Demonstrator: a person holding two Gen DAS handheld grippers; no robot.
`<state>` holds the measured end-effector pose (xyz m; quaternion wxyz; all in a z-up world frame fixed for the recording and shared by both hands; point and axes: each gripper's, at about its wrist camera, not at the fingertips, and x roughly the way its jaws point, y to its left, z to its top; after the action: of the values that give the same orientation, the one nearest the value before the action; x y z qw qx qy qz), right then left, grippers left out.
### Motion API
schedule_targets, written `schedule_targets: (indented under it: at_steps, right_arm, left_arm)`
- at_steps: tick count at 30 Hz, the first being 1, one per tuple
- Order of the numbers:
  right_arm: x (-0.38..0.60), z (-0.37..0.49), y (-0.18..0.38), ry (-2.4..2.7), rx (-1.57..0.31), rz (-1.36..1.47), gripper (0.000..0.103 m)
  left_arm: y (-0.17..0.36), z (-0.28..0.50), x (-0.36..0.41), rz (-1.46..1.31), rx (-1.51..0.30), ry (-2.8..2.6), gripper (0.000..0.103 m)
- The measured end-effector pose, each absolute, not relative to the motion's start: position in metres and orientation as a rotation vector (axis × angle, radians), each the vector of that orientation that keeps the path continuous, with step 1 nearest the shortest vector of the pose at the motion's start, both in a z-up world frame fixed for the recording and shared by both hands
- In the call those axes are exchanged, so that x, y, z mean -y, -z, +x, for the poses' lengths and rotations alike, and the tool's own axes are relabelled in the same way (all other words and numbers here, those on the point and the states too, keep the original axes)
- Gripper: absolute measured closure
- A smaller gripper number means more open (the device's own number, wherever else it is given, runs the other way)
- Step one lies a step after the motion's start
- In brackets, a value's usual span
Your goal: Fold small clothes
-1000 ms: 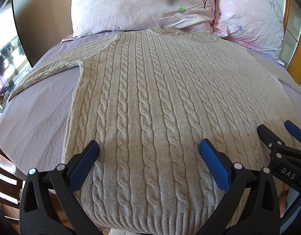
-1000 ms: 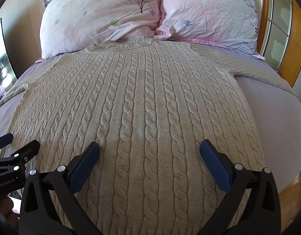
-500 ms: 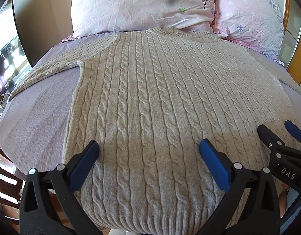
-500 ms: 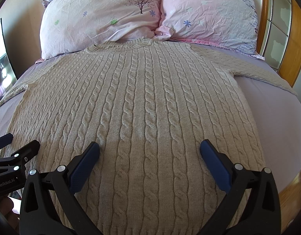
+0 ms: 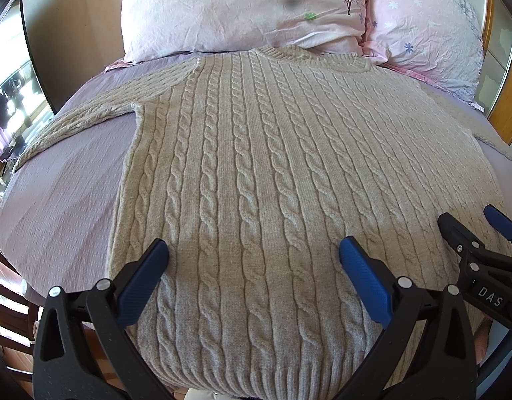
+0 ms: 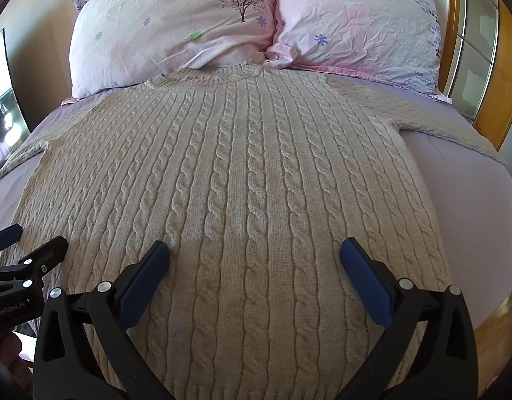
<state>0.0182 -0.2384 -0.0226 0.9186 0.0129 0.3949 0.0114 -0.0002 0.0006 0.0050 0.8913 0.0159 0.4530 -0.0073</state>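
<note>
A beige cable-knit sweater [image 5: 256,173] lies flat and face up on the bed, collar toward the pillows, sleeves spread to both sides; it also fills the right wrist view [image 6: 242,180]. My left gripper [image 5: 254,263] is open and empty, hovering over the lower left part of the sweater near its hem. My right gripper [image 6: 254,263] is open and empty over the lower right part. The right gripper shows at the right edge of the left wrist view [image 5: 469,233]; the left gripper shows at the left edge of the right wrist view [image 6: 26,250].
The sweater lies on a lilac bedsheet [image 5: 66,200]. Two pink floral pillows [image 6: 176,23] stand at the head of the bed. A wooden headboard with glass panels [image 6: 482,50] is at the right. A dark screen [image 5: 19,76] stands at the left.
</note>
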Motion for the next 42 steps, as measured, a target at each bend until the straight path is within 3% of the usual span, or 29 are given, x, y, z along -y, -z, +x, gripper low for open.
schedule_targets:
  at_steps: [8, 15, 17, 18, 20, 22, 26, 31, 35, 42]
  right_arm:
    - [0.251, 0.015, 0.019, -0.212, -0.783, -0.017, 0.001]
    - [0.441, 0.046, -0.046, 0.126, -0.512, 0.334, 0.001]
    - [0.509, 0.065, -0.043, 0.281, -0.512, 0.468, 0.014]
    - [0.546, 0.077, -0.036, 0.340, -0.536, 0.564, 0.029]
    - [0.603, 0.095, -0.019, 0.409, -0.581, 0.745, 0.043]
    - [0.645, 0.109, 0.000, 0.456, -0.601, 0.909, 0.053]
    - [0.685, 0.130, 0.028, 0.537, -0.618, 1.065, 0.063]
    - [0.697, 0.139, 0.035, 0.584, -0.576, 1.096, 0.093]
    - [0.675, 0.130, -0.004, 0.504, -0.494, 0.971, 0.095]
    - [0.457, 0.155, -0.117, -0.150, -0.419, 0.623, 0.095]
  left_arm:
    - [-0.002, 0.000, 0.001, 0.053, -0.915, 0.028, 0.002]
    - [-0.017, 0.012, -0.016, -0.051, -0.893, 0.133, 0.002]
    - [-0.028, 0.021, -0.031, -0.128, -0.823, 0.154, 0.002]
    - [-0.032, 0.024, -0.040, -0.165, -0.776, 0.160, 0.002]
    - [-0.037, 0.029, -0.053, -0.220, -0.695, 0.181, 0.002]
    - [-0.041, 0.036, -0.062, -0.232, -0.658, 0.167, 0.002]
    - [-0.046, 0.054, -0.080, -0.214, -0.651, 0.087, 0.002]
    - [-0.052, 0.057, -0.115, -0.271, -0.592, 0.028, 0.002]
    - [-0.052, 0.057, -0.160, -0.365, -0.589, -0.028, 0.002]
    - [-0.046, 0.048, -0.233, -0.582, -0.561, -0.071, 0.002]
